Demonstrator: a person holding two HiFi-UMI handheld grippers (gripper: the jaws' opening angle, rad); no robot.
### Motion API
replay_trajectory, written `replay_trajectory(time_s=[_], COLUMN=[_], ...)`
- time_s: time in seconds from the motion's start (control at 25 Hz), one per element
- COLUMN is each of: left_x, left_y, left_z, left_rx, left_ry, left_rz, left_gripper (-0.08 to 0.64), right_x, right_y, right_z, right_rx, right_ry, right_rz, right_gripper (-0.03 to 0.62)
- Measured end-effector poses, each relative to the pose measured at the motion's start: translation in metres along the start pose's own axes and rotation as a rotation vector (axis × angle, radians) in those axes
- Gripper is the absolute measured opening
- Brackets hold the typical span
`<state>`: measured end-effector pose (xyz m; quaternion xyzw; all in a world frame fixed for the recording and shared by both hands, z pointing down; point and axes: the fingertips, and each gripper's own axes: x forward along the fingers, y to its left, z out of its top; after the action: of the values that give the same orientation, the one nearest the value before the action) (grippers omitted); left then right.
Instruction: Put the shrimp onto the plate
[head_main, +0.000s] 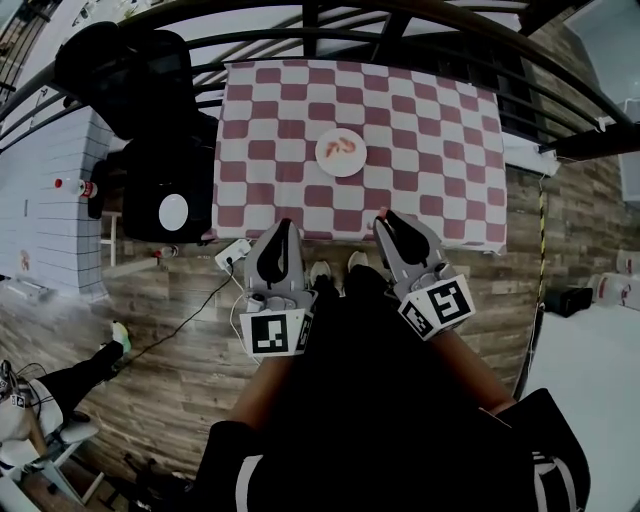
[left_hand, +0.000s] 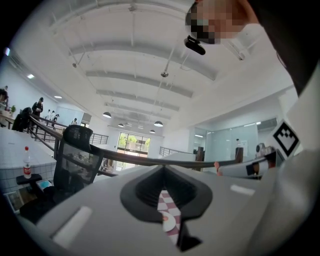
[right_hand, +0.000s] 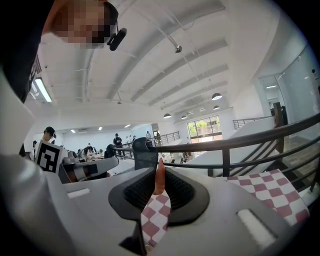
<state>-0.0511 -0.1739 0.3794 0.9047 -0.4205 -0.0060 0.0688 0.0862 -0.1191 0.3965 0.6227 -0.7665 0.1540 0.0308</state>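
A white plate (head_main: 341, 153) with pink shrimp (head_main: 343, 147) on it sits on the red-and-white checkered table (head_main: 420, 120). Both grippers hang at the table's near edge, short of the plate. My right gripper (head_main: 384, 218) (right_hand: 160, 172) is shut on an orange shrimp (right_hand: 159, 181), which stands upright, pinched at the jaw tips. My left gripper (head_main: 287, 224) (left_hand: 162, 170) is shut with nothing in it. Through the slit below its tips I see the cloth and the plate (left_hand: 170, 222).
A black office chair (head_main: 150, 80) and a dark stand with a white disc (head_main: 172, 210) stand left of the table. A power strip (head_main: 233, 254) lies on the wood floor. A dark railing (head_main: 400, 20) runs behind the table. A seated person's leg (head_main: 80, 375) is at the lower left.
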Motion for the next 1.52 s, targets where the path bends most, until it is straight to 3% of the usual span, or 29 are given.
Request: replay_trajectory(time_s=[0.36, 0.88, 1.32, 1.52], left_x=[0.03, 0.052, 0.065, 0.063], left_y=[-0.028, -0.029, -0.036, -0.032], left_z=[-0.002, -0.014, -0.023, -0.028], left_rx=[0.056, 0.033, 0.018, -0.001], left_ry=[0.021, 0.062, 0.073, 0.075], left_rz=[0.017, 0.087, 0.124, 0.174], left_gripper=[0.009, 0.009, 0.009, 0.009], right_x=[0.02, 0.088, 0.139, 0.159], right_y=[-0.044, -0.075, -0.096, -0.106], right_z=[0.0, -0.032, -0.092, -0.122], right_rx=[-0.017, -0.131, -0.177, -0.149], right_ry=[0.05, 0.202, 0.323, 0.402], right_rz=[0.033, 0.107, 0.19, 0.207], right_gripper=[0.058, 0.058, 0.058, 0.058])
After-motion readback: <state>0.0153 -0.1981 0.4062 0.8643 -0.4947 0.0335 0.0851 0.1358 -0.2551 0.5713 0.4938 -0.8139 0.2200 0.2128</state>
